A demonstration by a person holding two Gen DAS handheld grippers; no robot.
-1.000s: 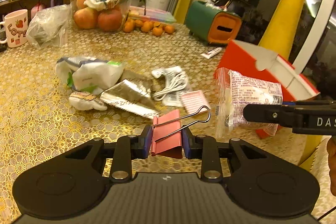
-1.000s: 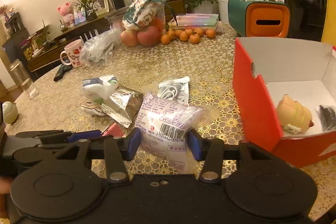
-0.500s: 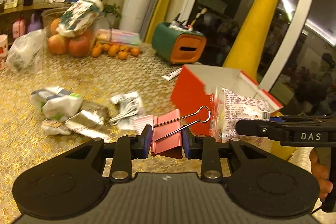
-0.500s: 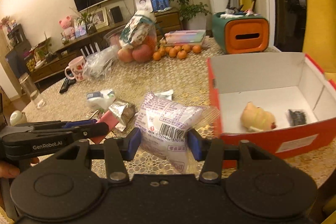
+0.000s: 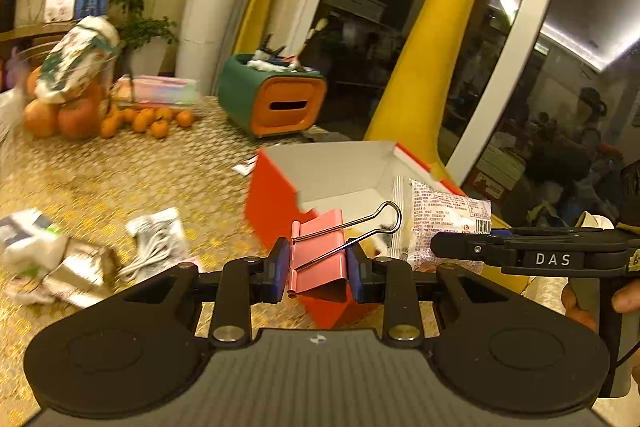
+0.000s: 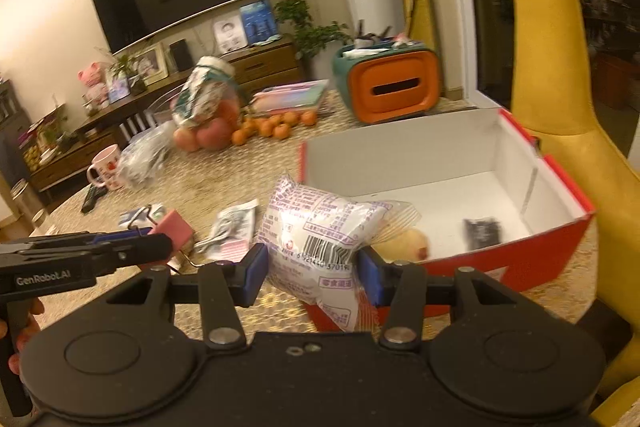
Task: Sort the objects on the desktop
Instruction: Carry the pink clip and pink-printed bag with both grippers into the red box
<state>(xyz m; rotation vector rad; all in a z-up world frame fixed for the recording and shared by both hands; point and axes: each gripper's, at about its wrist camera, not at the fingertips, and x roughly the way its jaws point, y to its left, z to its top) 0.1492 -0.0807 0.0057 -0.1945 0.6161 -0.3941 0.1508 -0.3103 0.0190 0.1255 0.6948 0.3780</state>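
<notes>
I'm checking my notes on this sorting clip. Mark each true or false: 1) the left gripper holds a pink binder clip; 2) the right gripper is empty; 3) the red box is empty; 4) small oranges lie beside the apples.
1) True: the left gripper is shut on the pink binder clip.
2) False: the right gripper clamps a white snack packet.
3) False: the red box already holds a yellowish toy and a small dark item.
4) True: small oranges lie beside the apples.

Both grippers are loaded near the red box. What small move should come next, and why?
Probably carry both a little further over the red box, then let go. The right gripper grips a snack packet at the box's near wall, and the left gripper grips a pink binder clip over its corner; neither looks fully above the open inside.
</notes>
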